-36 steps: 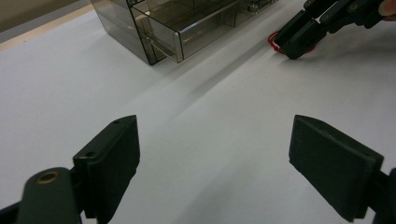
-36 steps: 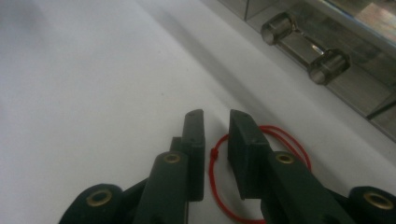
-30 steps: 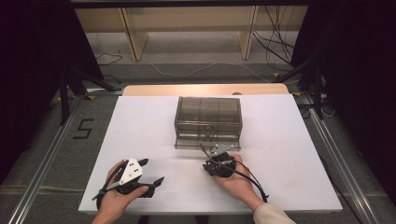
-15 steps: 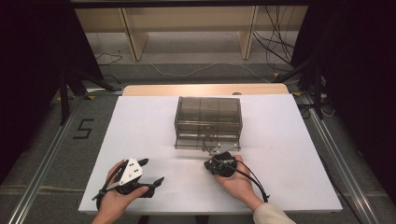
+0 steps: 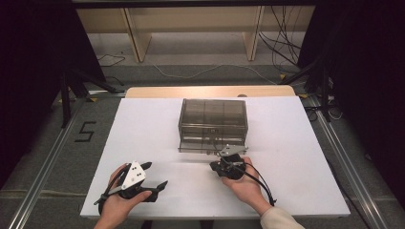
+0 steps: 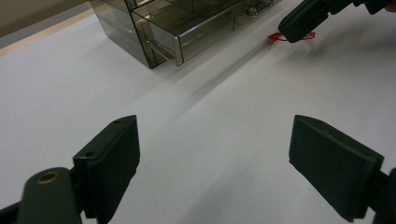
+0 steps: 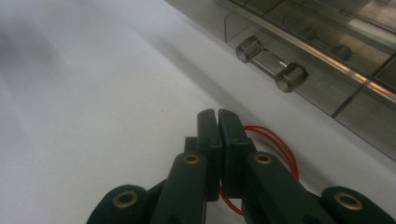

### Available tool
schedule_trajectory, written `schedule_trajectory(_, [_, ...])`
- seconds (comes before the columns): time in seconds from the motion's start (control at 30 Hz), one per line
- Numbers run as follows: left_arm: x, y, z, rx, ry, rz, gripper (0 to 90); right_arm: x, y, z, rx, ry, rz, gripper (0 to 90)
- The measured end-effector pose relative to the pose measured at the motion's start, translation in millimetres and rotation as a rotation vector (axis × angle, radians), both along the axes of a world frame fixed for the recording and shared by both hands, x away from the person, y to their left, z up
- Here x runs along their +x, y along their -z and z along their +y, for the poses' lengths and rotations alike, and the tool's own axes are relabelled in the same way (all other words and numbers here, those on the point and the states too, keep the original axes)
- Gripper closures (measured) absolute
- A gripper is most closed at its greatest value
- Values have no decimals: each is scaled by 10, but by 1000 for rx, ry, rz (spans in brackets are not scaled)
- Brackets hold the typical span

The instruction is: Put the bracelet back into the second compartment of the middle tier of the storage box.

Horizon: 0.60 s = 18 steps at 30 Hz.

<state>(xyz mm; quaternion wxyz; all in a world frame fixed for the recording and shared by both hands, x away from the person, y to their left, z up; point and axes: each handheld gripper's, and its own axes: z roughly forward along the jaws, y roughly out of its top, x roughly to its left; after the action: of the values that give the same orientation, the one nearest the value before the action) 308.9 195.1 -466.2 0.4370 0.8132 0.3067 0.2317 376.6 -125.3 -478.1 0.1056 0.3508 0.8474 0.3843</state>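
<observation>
A smoky clear drawer box [image 5: 213,119] stands at the middle of the white table [image 5: 143,129], its bottom drawer [image 5: 210,143] pulled out a little. My right gripper [image 5: 223,156] [image 7: 218,116] is just in front of that drawer, low over the table, jaws pressed together on a thin red band [image 7: 280,144] that loops out to one side. The band [image 6: 306,36] also lies under that gripper's tip in the left gripper view. My left gripper [image 5: 155,174] [image 6: 217,163] rests at the front left with its jaws wide apart and nothing between them.
The drawer's two-knob handle [image 7: 271,60] is close ahead of the right jaws. The box corner [image 6: 154,28] is well ahead of the left gripper. A wooden strip [image 5: 210,91] edges the table's far side, with shelving and cables beyond.
The right gripper has shifted very slightly to the right in front of the drawer. The left gripper has stayed where it was.
</observation>
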Motion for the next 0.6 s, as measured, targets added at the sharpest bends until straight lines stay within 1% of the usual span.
schedule_trajectory(0.37, [-2, 0, 3, 0, -1, 0, 164, -31, -70, -12, 17, 0, -19, 891])
schedule_trajectory(0.6, [-1, 0, 2, 0, -1, -1, 164, -45, -92, -13, 28, -1, -20, 891])
